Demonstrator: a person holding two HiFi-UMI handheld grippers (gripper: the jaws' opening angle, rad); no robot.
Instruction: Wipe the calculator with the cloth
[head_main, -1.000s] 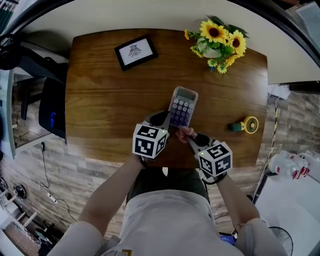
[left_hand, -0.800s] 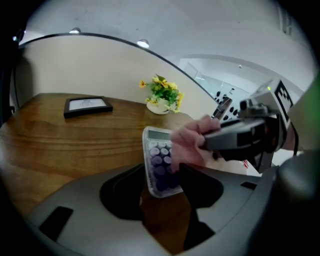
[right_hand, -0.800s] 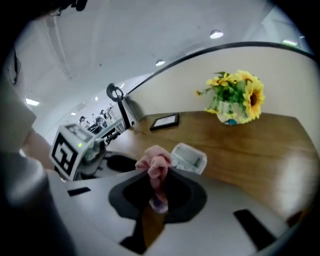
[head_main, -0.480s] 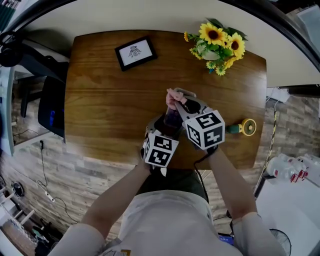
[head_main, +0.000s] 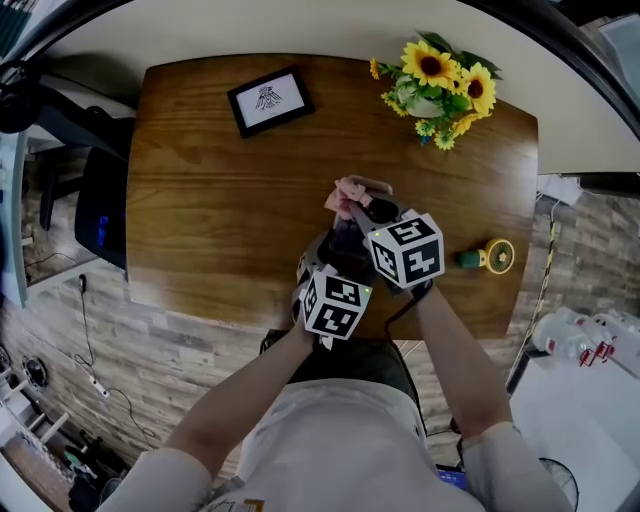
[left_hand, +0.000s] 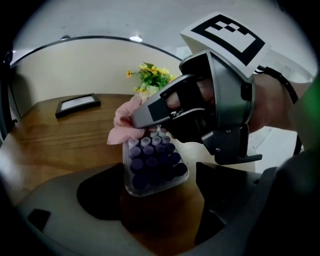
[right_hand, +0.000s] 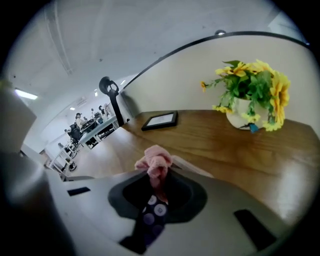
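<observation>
The calculator (left_hand: 152, 162), with purple keys, lies on the wooden table (head_main: 200, 200). Its near end sits between the jaws of my left gripper (left_hand: 160, 200), which are opening and stand wide apart from it. In the head view the left gripper (head_main: 322, 258) is tucked under the right arm. My right gripper (head_main: 350, 207) is shut on a bunched pink cloth (head_main: 345, 193) and holds it on the calculator's far end. The right gripper view shows the cloth (right_hand: 155, 160) at its tips (right_hand: 156, 175) and keys (right_hand: 152, 217) below. Most of the calculator is hidden in the head view.
A vase of sunflowers (head_main: 440, 85) stands at the table's back right. A black picture frame (head_main: 268, 100) lies at the back left. A small yellow and green object (head_main: 492, 252) sits near the right edge. The table's front edge runs just below the grippers.
The right gripper carried the cloth from the calculator's near end up to its far end. The left gripper slid right and nearer the front edge, and its jaws opened.
</observation>
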